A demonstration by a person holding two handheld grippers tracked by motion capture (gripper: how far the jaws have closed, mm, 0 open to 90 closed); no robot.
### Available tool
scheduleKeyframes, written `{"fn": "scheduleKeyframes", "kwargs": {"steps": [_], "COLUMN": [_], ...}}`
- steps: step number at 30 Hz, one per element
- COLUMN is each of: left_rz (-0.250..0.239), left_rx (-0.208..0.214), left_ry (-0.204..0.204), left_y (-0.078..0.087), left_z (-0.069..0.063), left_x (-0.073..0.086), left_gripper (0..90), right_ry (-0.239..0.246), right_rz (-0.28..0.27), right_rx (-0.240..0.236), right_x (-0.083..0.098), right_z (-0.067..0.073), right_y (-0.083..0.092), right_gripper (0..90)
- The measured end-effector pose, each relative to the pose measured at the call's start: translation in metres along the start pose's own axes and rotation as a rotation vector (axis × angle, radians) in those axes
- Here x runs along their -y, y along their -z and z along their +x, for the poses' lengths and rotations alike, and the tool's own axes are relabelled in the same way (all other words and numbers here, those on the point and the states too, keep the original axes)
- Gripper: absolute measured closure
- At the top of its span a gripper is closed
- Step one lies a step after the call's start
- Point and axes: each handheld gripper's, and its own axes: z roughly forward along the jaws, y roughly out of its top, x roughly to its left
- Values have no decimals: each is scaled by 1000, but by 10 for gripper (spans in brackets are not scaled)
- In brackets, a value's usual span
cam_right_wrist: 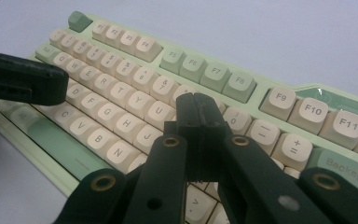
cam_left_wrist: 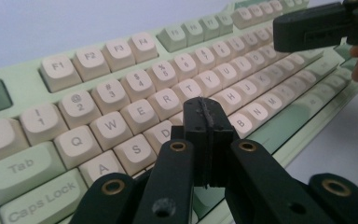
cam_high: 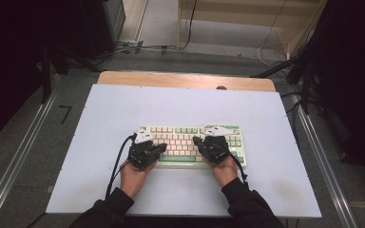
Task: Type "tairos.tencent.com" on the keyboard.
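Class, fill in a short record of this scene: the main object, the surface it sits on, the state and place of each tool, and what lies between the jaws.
Main object: green and cream keyboard, lying flat
Surface: white table top
Left tool: jaws shut, over the letter keys near D and F
Right tool: jaws shut, over the keys near I and O
Between the jaws: nothing in either tool
Hands: one on each tool, both at the keyboard's near edge

Black tongs (cam_high: 164,148) with brass-ringed pivots, grey three-cornered top plates, trailing black cables; the person wears dark sleeves (cam_high: 110,209).
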Motion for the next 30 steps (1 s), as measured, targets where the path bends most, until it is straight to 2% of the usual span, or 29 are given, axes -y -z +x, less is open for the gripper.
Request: {"fn": "scheduleKeyframes", "kwargs": {"steps": [9,19,30], "left_rz": [-28,-37,-38], "left_rx": [-18,-27,-31], "left_ry": [21,33,38], "left_y": [3,4,5], "left_z": [8,12,13], "left_x": [-2,-3,-4], "left_gripper": [900,900,900], "right_ry": [1,-9,2], "right_rz": [3,10,21], "right_rx": [6,19,31], "right_x": [0,1,1], "right_z": [0,-3,-2], "right_y": [-2,-6,-11], "right_gripper": [873,872,873]}}
